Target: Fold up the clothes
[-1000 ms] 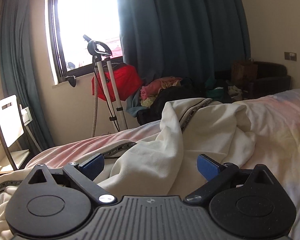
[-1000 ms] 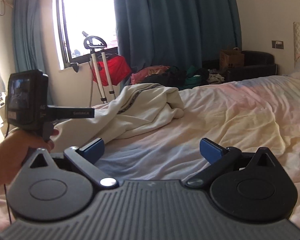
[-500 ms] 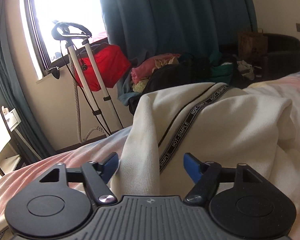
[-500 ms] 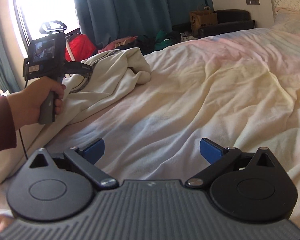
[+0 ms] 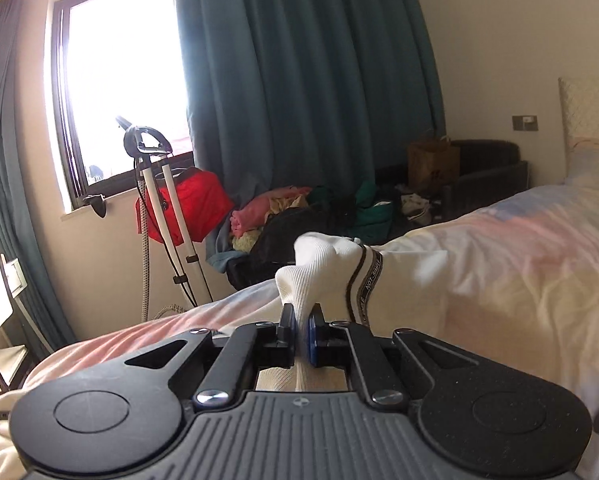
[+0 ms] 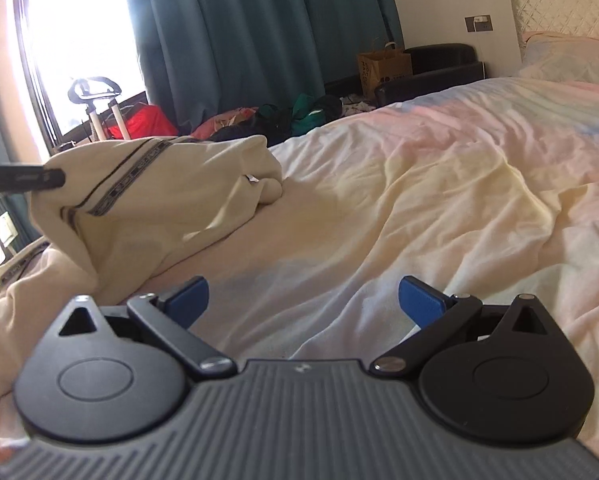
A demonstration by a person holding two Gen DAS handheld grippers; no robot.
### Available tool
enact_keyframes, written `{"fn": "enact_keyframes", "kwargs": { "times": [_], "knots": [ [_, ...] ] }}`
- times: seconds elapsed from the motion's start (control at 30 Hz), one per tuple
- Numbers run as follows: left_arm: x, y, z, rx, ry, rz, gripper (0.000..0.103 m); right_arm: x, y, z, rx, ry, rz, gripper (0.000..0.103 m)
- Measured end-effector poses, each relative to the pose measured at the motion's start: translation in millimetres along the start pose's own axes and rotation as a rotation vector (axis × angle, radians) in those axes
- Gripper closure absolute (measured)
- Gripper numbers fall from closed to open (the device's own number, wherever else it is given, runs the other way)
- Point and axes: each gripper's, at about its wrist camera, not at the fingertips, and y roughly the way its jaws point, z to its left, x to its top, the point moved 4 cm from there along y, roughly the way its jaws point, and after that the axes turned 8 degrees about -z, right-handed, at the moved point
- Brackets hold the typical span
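Change: since half a second ago the left gripper (image 5: 302,330) has closed; its blue pads now pinch a ridge of the cream ribbed knit garment with the dark lettered trim band (image 5: 331,268).
Right gripper (image 6: 302,298): jaws spread wide, holding nothing, hovering above bare sheet.
Garment position: bunched in a heap near the window-side edge of the bed (image 6: 439,184), one fold lifted by the left gripper's hold.
Likely reason: raising the cloth probably frees it for spreading flat before folding.
Surface: rumpled pastel pink-and-yellow sheet, soft and creased.
Room: teal curtains (image 5: 299,80), bright window (image 5: 123,92), red bag (image 5: 195,204), floor clothes pile (image 5: 299,216).
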Motion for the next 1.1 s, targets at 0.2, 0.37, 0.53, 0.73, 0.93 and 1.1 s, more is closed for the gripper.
{"fn": "enact_keyframes", "kwargs": {
  "times": [0.2, 0.37, 0.53, 0.73, 0.93, 1.1],
  "knots": [
    [-56, -118, -12, -0.081, -0.042, 0.039, 0.096, 3, -30, 9, 0.049, -0.001, -0.046, 0.0],
    [-80, -146, -21, -0.098, -0.131, 0.145, 0.09, -5, -50, 32, 0.15, 0.005, 0.019, 0.0],
    [-46, -175, -11, -0.079, -0.259, 0.121, 0.05, 5, -72, 57, 0.173, -0.112, 0.023, 0.001],
    [-21, -201, 17, -0.016, -0.312, -0.004, 0.021, 32, -72, 83, 0.231, -0.146, 0.021, 0.001],
    [-37, -194, 53, 0.048, -0.381, 0.05, 0.02, 33, -18, 117, 0.237, -0.157, 0.119, 0.007],
    [-50, -185, 83, 0.092, -0.449, 0.097, 0.019, 22, 50, 170, 0.241, -0.203, 0.228, 0.025]
  ]
}}
